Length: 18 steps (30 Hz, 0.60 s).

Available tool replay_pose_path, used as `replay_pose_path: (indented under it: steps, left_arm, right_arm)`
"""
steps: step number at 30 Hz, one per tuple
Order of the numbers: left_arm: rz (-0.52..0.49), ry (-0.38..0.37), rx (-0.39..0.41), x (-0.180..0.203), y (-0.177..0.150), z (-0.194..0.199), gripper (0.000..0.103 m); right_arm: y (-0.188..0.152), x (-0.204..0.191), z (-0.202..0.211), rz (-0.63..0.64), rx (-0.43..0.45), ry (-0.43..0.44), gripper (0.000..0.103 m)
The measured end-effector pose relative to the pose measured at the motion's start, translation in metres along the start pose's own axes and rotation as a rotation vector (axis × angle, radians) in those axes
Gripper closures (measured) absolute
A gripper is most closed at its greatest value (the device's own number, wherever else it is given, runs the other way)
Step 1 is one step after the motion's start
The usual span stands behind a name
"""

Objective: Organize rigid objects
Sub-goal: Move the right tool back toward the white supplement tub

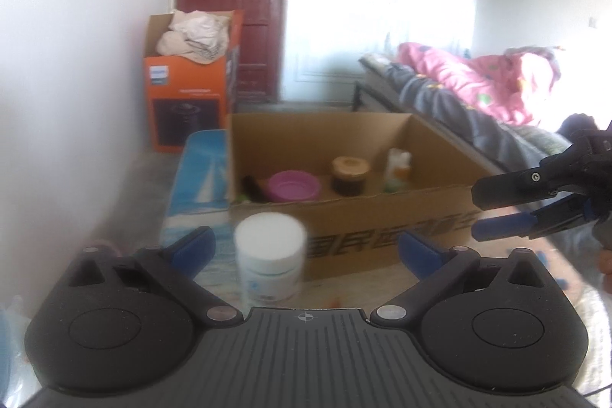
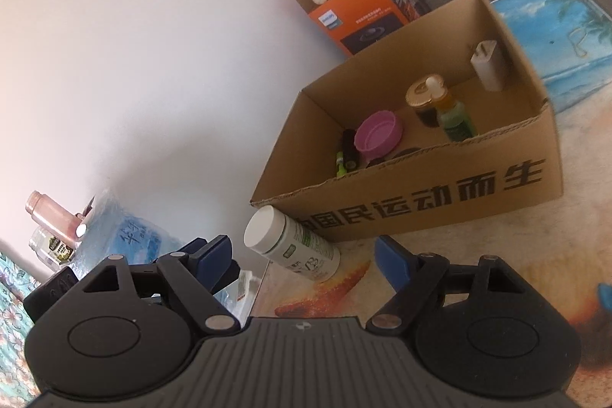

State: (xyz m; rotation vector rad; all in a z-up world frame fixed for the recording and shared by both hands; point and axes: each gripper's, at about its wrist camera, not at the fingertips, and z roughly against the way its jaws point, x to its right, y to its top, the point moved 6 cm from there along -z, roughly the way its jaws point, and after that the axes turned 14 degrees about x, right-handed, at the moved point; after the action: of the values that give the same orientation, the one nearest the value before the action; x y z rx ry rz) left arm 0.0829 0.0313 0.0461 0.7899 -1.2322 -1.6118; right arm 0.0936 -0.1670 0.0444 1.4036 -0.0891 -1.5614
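Jaws wide on left gripper (image 1: 304,251), white-capped bottle (image 1: 271,262) standing between the pads, untouched. Right gripper (image 2: 304,257) also open, empty, same bottle just ahead. Beyond it: cardboard box (image 1: 382,213) holding pink bowl (image 1: 293,184), jar (image 1: 350,174).

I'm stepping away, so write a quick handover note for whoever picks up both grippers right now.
Left gripper: open, empty, white-capped bottle standing between its fingers, untouched.
Right gripper: open, empty, beside it.
Cardboard box already holds the pink lid, brown jar, green bottle, white charger and a black-and-green item.
Left to do: grip the white-capped bottle and put it in the box. The pink bottle at the far left may follow.
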Motion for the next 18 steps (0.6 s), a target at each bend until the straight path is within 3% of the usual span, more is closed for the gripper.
replay_pose_path:
  steps: [5,9,18]
  left_arm:
    - [-0.054,0.068,-0.024,-0.012,-0.02,-0.024,0.001]
    - [-0.057,0.078,-0.055,-0.014,-0.033,-0.044,0.003]
    - [-0.053,0.074,-0.059,-0.017,-0.042,-0.05,0.012]
  right_arm:
    - [-0.017,-0.014,-0.041,0.037,-0.063,0.014,0.019]
    - [-0.022,-0.024,-0.069,0.074,-0.062,0.023,0.02]
    - [-0.028,-0.029,-0.111,0.089,-0.08,0.01,0.033]
